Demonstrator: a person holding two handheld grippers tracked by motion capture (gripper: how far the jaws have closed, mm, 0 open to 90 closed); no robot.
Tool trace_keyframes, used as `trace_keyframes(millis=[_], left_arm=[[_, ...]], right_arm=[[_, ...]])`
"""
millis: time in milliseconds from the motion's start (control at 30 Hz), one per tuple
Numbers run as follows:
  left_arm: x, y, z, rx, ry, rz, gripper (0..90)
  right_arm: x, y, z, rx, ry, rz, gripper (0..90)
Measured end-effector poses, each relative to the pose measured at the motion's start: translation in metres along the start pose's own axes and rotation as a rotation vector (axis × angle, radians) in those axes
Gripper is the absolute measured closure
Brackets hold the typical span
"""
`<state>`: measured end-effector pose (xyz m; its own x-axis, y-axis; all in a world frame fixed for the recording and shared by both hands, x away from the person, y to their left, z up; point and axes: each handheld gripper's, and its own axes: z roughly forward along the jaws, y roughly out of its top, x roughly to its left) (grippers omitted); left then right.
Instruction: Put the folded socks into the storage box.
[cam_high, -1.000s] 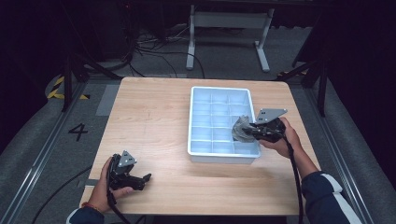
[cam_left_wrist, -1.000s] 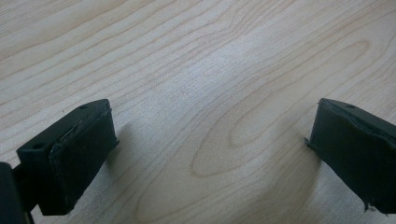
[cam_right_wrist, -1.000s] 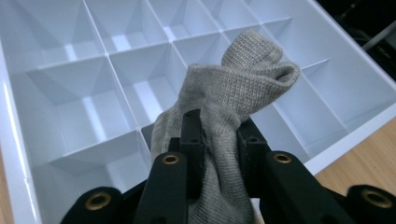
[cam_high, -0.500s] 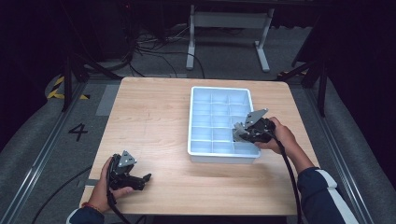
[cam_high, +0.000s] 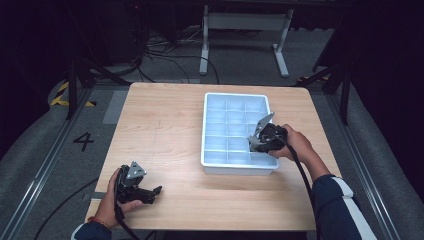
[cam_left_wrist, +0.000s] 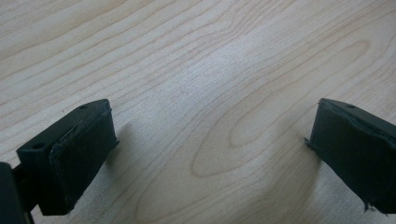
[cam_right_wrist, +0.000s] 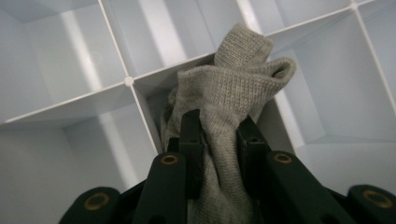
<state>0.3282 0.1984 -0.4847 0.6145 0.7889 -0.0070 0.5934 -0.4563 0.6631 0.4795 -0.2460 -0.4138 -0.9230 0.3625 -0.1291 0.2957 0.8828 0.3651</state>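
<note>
The right gripper (cam_right_wrist: 219, 135) had its jaws clamped on a bunched grey knitted sock (cam_right_wrist: 233, 79), whose bulk stood beyond the jaw tips, its long axis running on along them. Directly past it lay the dividers of the white compartmented plastic tray (cam_right_wrist: 70, 107); I could not tell which cell lay under it. The left gripper (cam_left_wrist: 210, 154), jaws apart and empty, rested over the pale wooden table (cam_left_wrist: 196, 70), well away from the tray.
</note>
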Motion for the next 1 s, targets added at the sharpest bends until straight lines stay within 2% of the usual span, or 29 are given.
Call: trace_keyframes(millis=[200, 300, 400, 567, 633, 667, 700, 767, 833, 933, 1000], left_arm=[[0.0, 0.0, 0.0, 0.0, 0.0, 0.0, 0.7], [0.0, 0.0, 0.0, -0.001, -0.001, 0.0, 0.7], [0.0, 0.0, 0.0, 0.0, 0.0, 0.0, 0.7], [0.0, 0.0, 0.0, 0.0, -0.001, 0.0, 0.7], [0.0, 0.0, 0.0, -0.001, 0.0, 0.0, 0.7], [0.0, 0.0, 0.0, -0.001, 0.0, 0.0, 0.7], [0.0, 0.0, 0.0, 0.002, -0.001, 0.0, 0.8], [0.0, 0.0, 0.0, -0.001, -0.001, -0.001, 0.7], [0.0, 0.0, 0.0, -0.001, -0.001, 0.0, 0.7], [0.0, 0.0, 0.0, -0.001, -0.001, -0.001, 0.7], [0.0, 0.0, 0.0, -0.001, -0.001, -0.001, 0.7]], right_arm=[[-0.002, 0.0, 0.0, 0.006, 0.015, 0.01, 74.5], [-0.001, 0.0, -0.001, 0.009, -0.003, 0.022, 65.4], [-0.003, -0.004, -0.009, -0.033, -0.009, 0.042, 59.0], [-0.001, -0.013, -0.028, -0.127, -0.035, 0.063, 54.3], [-0.001, -0.015, -0.035, -0.173, -0.051, 0.071, 57.4], [-0.001, -0.015, -0.035, -0.173, -0.051, 0.071, 57.4], [-0.001, -0.017, -0.041, -0.218, -0.055, 0.075, 63.1], [-0.001, -0.017, -0.042, -0.239, -0.045, 0.076, 67.4], [0.0, -0.017, -0.04, -0.241, -0.035, 0.079, 70.0], [-0.001, -0.013, -0.029, -0.193, -0.05, 0.08, 75.5], [0.0, -0.009, -0.021, -0.16, -0.031, 0.074, 78.8]])
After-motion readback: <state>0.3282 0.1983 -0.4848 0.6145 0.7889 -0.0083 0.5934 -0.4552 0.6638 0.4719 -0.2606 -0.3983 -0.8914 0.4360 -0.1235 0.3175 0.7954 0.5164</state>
